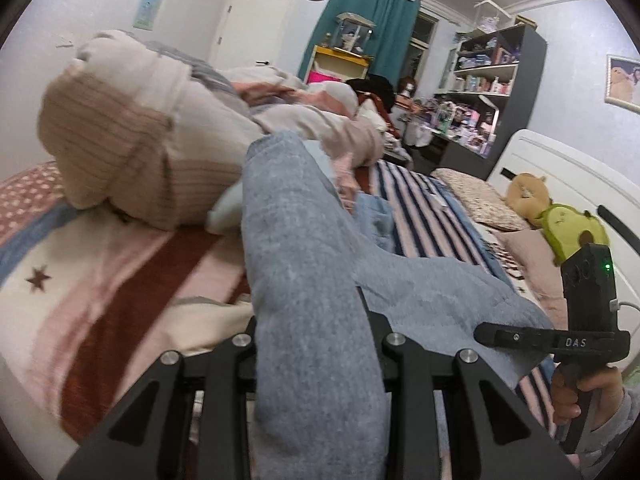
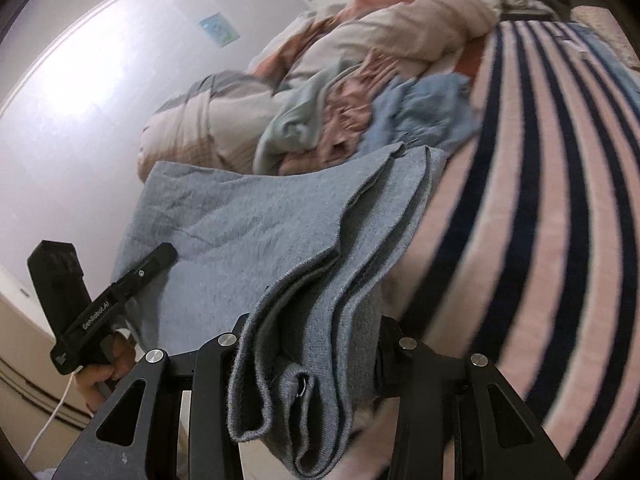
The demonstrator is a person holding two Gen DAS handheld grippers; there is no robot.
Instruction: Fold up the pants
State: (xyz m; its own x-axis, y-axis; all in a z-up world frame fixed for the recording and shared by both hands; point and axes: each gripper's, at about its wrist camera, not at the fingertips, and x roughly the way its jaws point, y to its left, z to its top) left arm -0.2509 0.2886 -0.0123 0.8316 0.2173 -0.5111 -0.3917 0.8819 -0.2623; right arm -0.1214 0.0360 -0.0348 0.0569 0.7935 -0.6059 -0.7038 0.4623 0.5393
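The grey-blue pants (image 1: 304, 264) are held up over the bed between both grippers. My left gripper (image 1: 316, 344) is shut on one edge of the pants, which drape down over its jaws. My right gripper (image 2: 308, 340) is shut on a bunch of several folded layers of the pants (image 2: 280, 240). The right gripper also shows at the right of the left wrist view (image 1: 520, 338), pinching the cloth. The left gripper shows at the left of the right wrist view (image 2: 160, 258), also on the cloth.
The bed carries a pink and navy striped blanket (image 2: 540, 200) and a star-patterned sheet (image 1: 80, 280). A heap of bedding and clothes (image 1: 140, 140) lies behind the pants. Plush toys (image 1: 560, 220) sit by the white headboard. Shelves (image 1: 492, 88) stand at the back.
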